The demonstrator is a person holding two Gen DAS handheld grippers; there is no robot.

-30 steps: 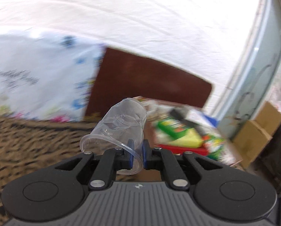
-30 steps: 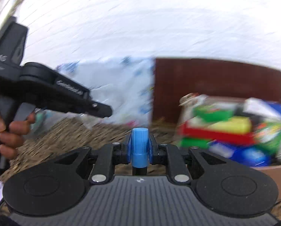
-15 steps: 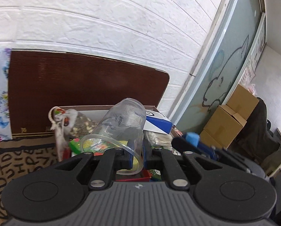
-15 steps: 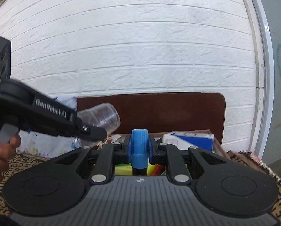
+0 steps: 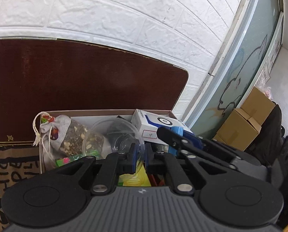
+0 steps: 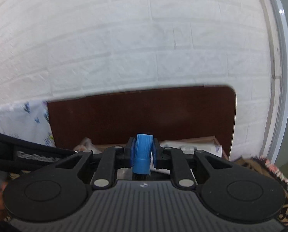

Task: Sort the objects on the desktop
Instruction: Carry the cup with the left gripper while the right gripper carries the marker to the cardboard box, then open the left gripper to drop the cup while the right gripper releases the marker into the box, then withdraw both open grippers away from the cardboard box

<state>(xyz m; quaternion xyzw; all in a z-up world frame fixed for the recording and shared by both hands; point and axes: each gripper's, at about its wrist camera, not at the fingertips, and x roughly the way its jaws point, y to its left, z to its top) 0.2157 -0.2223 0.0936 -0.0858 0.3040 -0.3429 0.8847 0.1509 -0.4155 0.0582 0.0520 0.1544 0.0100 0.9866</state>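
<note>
White brick wall fills the background behind a dark brown board (image 5: 82,89), and below it I see the open cardboard box (image 5: 109,112). My left gripper (image 5: 139,154) has its jaws clamped on the rim of a clear plastic cup (image 5: 113,137), held over the box just above a drawstring pouch (image 5: 66,135) of dried bits. My right gripper (image 6: 143,152) has its jaws closed on a blue ribbed cap (image 6: 143,150) (what hangs under it I cannot tell), close beside a white and blue carton (image 5: 153,123) in the box. Patterned cloth (image 5: 8,166) covers the tabletop.
</note>
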